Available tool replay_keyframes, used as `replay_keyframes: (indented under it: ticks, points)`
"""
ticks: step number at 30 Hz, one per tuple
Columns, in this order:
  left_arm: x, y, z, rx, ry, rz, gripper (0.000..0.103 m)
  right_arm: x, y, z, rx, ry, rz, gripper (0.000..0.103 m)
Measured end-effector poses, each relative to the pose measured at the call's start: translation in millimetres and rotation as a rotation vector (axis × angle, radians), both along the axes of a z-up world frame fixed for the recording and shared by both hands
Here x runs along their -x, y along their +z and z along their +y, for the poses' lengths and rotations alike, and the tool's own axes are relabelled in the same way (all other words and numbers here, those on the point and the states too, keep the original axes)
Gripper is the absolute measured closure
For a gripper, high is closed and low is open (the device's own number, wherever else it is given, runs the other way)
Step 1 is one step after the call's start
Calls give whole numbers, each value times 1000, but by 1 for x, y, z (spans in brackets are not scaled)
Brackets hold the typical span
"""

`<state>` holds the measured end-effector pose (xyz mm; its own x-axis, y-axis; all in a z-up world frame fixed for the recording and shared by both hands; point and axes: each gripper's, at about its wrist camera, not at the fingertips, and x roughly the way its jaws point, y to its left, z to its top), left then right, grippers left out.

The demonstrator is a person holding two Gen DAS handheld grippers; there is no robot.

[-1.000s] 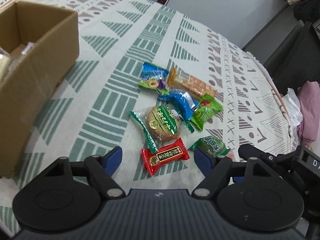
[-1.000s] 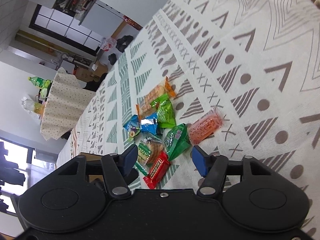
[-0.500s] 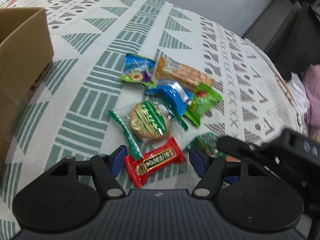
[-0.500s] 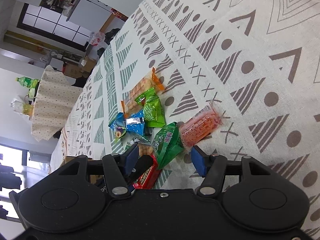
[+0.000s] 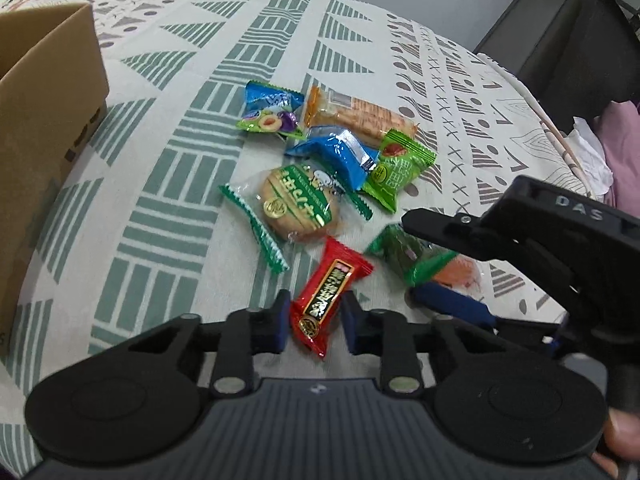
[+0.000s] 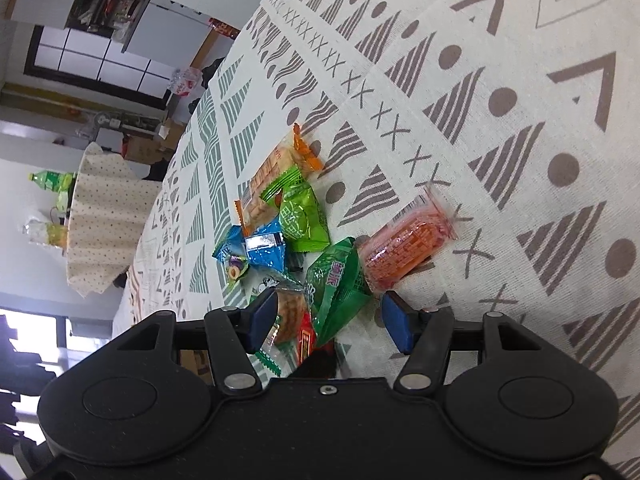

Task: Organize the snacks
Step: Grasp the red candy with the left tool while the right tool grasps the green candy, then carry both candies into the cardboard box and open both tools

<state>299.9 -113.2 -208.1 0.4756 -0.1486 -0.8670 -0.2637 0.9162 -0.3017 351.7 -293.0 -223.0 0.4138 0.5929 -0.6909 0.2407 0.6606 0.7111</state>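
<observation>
Several wrapped snacks lie in a cluster on the patterned tablecloth [image 5: 160, 184]. My left gripper [image 5: 314, 320] has its blue fingers close around the near end of a red snack bar [image 5: 326, 292], narrowly open. My right gripper [image 6: 328, 316] is open and straddles a dark green packet [image 6: 336, 284]; it also shows in the left wrist view [image 5: 448, 264], around that green packet [image 5: 404, 254]. An orange-pink packet [image 6: 404, 246] lies just right of it. A round biscuit in a green wrapper [image 5: 298, 204] lies past the red bar.
A cardboard box [image 5: 44, 120] stands at the left. Further snacks: a blue packet [image 5: 340, 152], a light green packet [image 5: 396, 168], an orange cracker pack [image 5: 360, 114], a blue-green fruit packet [image 5: 272, 110]. A dark chair [image 5: 560, 52] stands beyond the table's right edge.
Both grippers have moved forward and down to the snacks. The left fingers have narrowed around the red bar. The right gripper has come over the dark green packet.
</observation>
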Motion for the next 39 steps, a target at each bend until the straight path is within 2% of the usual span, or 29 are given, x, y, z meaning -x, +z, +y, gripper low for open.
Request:
replay_keyframes:
  ticks: [1,3,5,9,18,29,39]
  points:
    - [2,1,1,4,5,3,79,0,-2,-1,-11,-10,5,48]
    - [6,3,4,11,18,8,79,0,-5,-3,-22,-26,14,62]
    - [10,5,7,9,28,8,80,2,-8,-6,-35,-43,26,71]
    - [21,10,11,-6,38,9,80,8,-2,-8,-25,-46,31,75]
    - [41,32,23,-15,75,-29,80,25,18,-1,-30,8,-19,77]
    - [55,89,48,-44,133,-146,80,36,57,22,-69,84,-171,77]
    - [69,126,85,-80,212,-215,80,47,85,54,-98,162,-289,77]
